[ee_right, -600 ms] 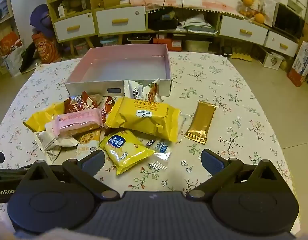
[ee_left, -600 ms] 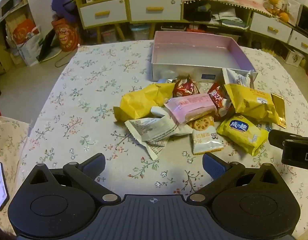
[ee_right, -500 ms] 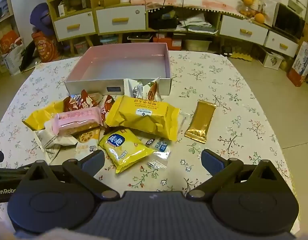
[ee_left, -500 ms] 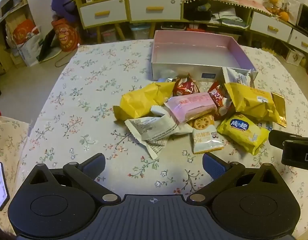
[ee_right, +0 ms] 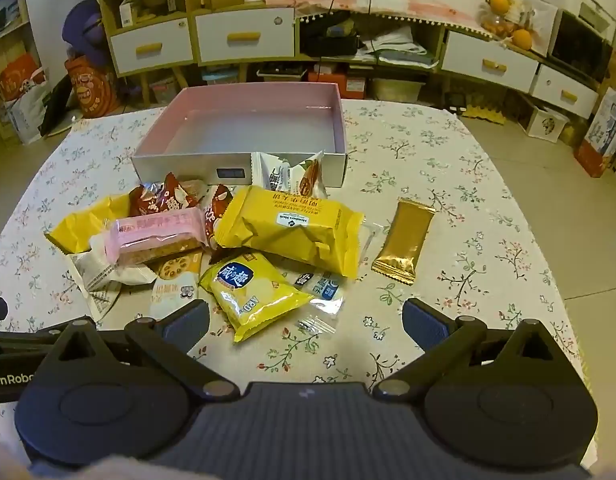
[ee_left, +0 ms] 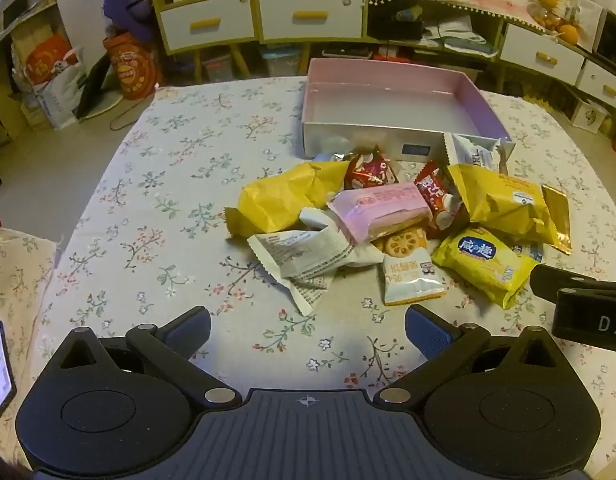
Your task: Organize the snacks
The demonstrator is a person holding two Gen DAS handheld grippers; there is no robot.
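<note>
A pile of snack packets lies on the floral tablecloth before an empty pink box (ee_left: pixel 392 98) (ee_right: pixel 252 120). The pile holds a big yellow packet (ee_right: pixel 296 232), a small yellow packet with a blue label (ee_right: pixel 252 292) (ee_left: pixel 480 264), a pink bar (ee_left: pixel 380 208) (ee_right: pixel 156 232), a white printed wrapper (ee_left: pixel 308 256), red packets (ee_left: pixel 370 172) and a gold bar (ee_right: pixel 408 240) lying apart on the right. My left gripper (ee_left: pixel 308 328) is open and empty, short of the white wrapper. My right gripper (ee_right: pixel 306 316) is open and empty, just short of the small yellow packet.
The table (ee_left: pixel 168 168) stands in a cluttered room with drawers and shelves (ee_right: pixel 244 36) behind it. A phone (ee_left: pixel 0 368) lies at the left on a cloth-covered surface. The right gripper's body (ee_left: pixel 584 304) shows at the right edge of the left wrist view.
Both grippers have crept slightly forward toward the pile. Nothing was taken hold of or moved.
</note>
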